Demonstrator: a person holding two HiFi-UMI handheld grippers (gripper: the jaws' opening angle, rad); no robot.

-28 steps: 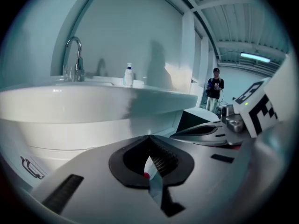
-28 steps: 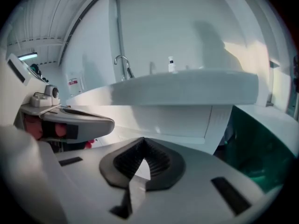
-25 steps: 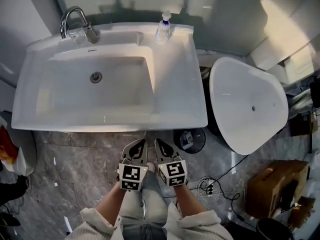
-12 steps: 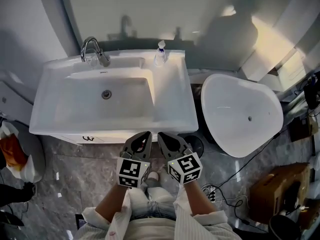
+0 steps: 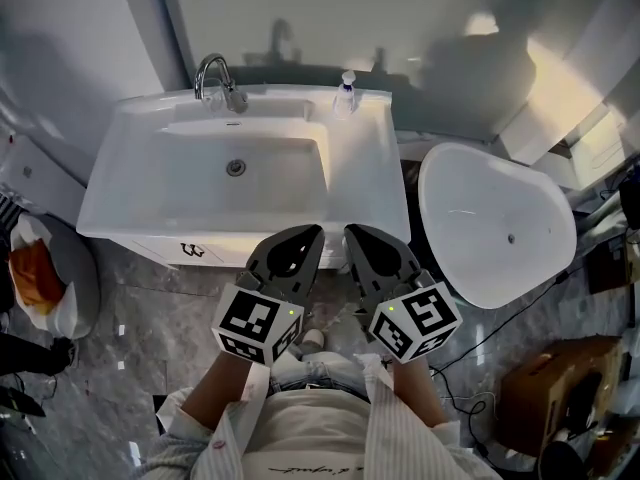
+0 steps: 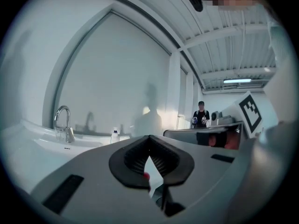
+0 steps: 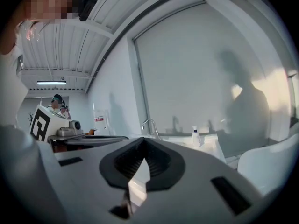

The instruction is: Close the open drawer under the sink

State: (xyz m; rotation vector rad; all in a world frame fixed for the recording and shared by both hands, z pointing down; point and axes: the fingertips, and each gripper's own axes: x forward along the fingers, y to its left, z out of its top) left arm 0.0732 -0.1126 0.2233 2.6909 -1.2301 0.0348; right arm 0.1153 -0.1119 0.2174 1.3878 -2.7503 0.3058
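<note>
The white sink [image 5: 360,183] with a chrome faucet [image 5: 215,76] stands against the wall in the head view. Below its front edge shows a thin strip of the white drawer front [image 5: 165,252] with a small dark handle mark; I cannot tell how far out it stands. My left gripper [image 5: 312,234] and right gripper [image 5: 356,233] are held side by side, raised in front of the sink's front right edge and touching nothing. Both are shut and hold nothing. In the gripper views, the left gripper [image 6: 149,137] and the right gripper [image 7: 142,139] point level over the sink top.
A soap bottle [image 5: 346,93] stands at the sink's back right. A white tub [image 5: 495,223] sits on the floor to the right, with a cardboard box [image 5: 545,383] and cables beyond. An orange bag [image 5: 38,278] lies at the left. A person [image 6: 201,115] stands far off.
The head view has pulled back from the sink, so the drawer front now shows. Both grippers have risen closer to the camera and stay shut.
</note>
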